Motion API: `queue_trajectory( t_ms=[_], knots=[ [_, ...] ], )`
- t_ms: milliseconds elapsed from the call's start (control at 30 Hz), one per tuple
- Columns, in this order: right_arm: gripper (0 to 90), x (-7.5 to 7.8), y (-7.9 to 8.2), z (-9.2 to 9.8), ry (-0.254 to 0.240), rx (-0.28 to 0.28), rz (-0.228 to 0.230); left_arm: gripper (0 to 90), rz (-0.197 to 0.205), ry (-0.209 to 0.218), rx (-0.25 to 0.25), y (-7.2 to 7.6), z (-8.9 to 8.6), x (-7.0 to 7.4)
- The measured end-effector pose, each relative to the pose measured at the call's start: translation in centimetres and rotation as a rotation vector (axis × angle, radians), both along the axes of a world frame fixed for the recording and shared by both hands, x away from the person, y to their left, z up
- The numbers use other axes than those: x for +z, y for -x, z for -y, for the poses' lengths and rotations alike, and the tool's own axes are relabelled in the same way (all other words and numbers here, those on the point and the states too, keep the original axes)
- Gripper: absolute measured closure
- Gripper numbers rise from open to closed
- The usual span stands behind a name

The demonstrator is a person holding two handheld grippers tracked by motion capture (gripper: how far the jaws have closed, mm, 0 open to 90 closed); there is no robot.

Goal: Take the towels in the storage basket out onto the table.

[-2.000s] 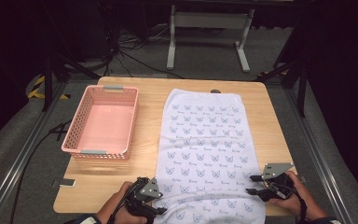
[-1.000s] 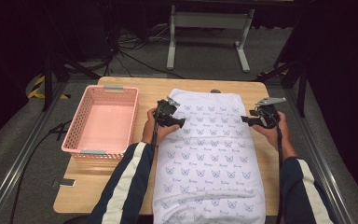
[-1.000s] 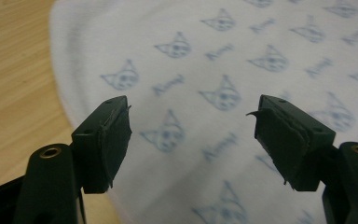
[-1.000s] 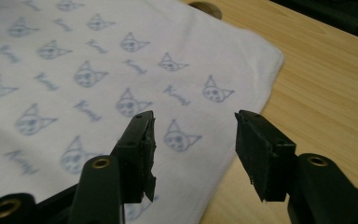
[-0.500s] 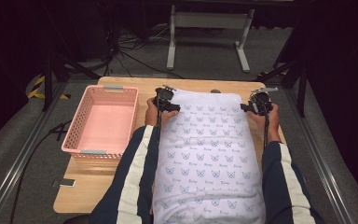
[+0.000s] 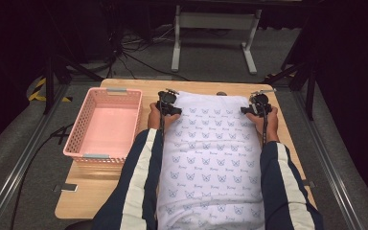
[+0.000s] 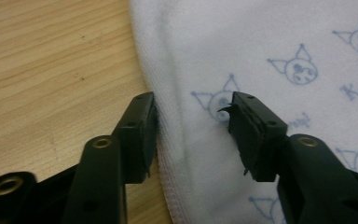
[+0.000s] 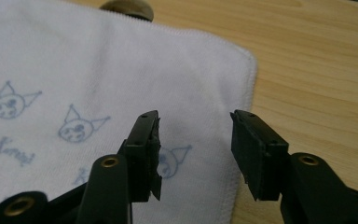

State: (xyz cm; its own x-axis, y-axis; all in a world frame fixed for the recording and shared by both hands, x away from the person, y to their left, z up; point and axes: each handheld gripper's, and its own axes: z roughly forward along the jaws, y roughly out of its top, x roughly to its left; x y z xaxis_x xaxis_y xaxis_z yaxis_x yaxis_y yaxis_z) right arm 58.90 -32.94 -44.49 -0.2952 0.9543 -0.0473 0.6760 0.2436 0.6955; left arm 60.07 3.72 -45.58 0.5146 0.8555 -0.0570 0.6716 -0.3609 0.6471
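Hands now at soft towel (image 6: 211, 158) corners

A towel (image 6: 211, 158) lies lengthwise on the table (image 6: 91, 191), reaching from its near edge almost to its far edge. A basket (image 6: 104, 124) stands on the table just left of the towel, toward the far end.

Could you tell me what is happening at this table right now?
A person has reached both grippers to the far corners of a white printed towel spread flat on the wooden table. The left gripper straddles the towel's left edge, its jaws just closing but not yet pinching. The right gripper stands open over the right edge. A pink basket sits to the left.
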Motion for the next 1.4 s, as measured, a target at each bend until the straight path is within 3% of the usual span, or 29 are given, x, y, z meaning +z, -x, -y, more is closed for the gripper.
queue_trajectory(
  t_ms=[167, 233, 300, 467, 533, 667, 867, 900, 933, 1000, 1133, 1233, 1300, 1400],
  knots=[
    [50.2, -0.5, -0.4, 0.3, -0.020, -0.042, 0.016, 75.7, -0.008, -0.006, -0.047, 0.1, 0.1, 0.2],
    [48.6, -0.6, -0.7, 0.3, -0.007, -0.051, 0.011, 79.6, -0.015, -0.010, -0.053, 0.2, 0.2, 0.2],
    [46.4, -0.7, -1.0, 0.3, -0.030, -0.060, 0.008, 81.7, -0.019, -0.013, -0.056, 0.2, 0.3, 0.3],
    [39.4, -0.8, -1.5, 0.6, -0.036, -0.065, 0.002, 84.5, -0.028, -0.017, -0.063, 0.3, 0.3, 0.4],
    [42.4, -0.7, -1.7, 1.1, -0.059, -0.073, -0.006, 84.8, -0.021, -0.020, -0.059, 0.4, 0.4, 0.3],
    [39.1, -0.3, -2.2, 1.4, -0.059, -0.100, 0.008, 85.4, -0.017, -0.059, -0.071, 0.5, 0.9, 0.5],
    [37.4, -0.8, -2.8, 1.0, -0.039, -0.091, -0.006, 85.4, -0.018, -0.028, -0.073, 0.7, 0.5, 0.3],
    [38.4, -0.8, -2.8, 0.9, -0.036, -0.096, -0.006, 85.4, -0.021, -0.027, -0.074, 0.7, 0.5, 0.3],
    [45.6, -0.7, -2.7, 0.7, -0.037, -0.095, -0.011, 85.4, -0.017, -0.027, -0.077, 0.7, 0.4, 0.3],
    [63.8, -0.4, -2.6, 0.2, -0.040, -0.043, -0.032, 85.4, -0.018, -0.018, -0.075, 0.8, 0.3, 0.3],
    [81.5, -0.2, -2.0, 0.0, -0.060, 0.008, -0.059, 85.6, -0.018, 0.010, -0.072, 0.8, 0.0, 0.1],
    [83.9, -0.2, -1.5, -0.1, -0.070, 0.010, -0.059, 86.0, -0.014, 0.027, -0.060, 0.9, 0.0, 0.0],
    [84.5, 0.1, -1.0, -0.4, -0.054, 0.023, -0.059, 86.0, -0.011, 0.004, -0.063, 0.9, 0.2, 0.1],
    [84.7, 1.9, -0.5, -0.4, -0.056, 0.033, -0.001, 85.8, 0.002, -0.003, -0.056, 0.7, 0.7, 0.6]
  ],
)
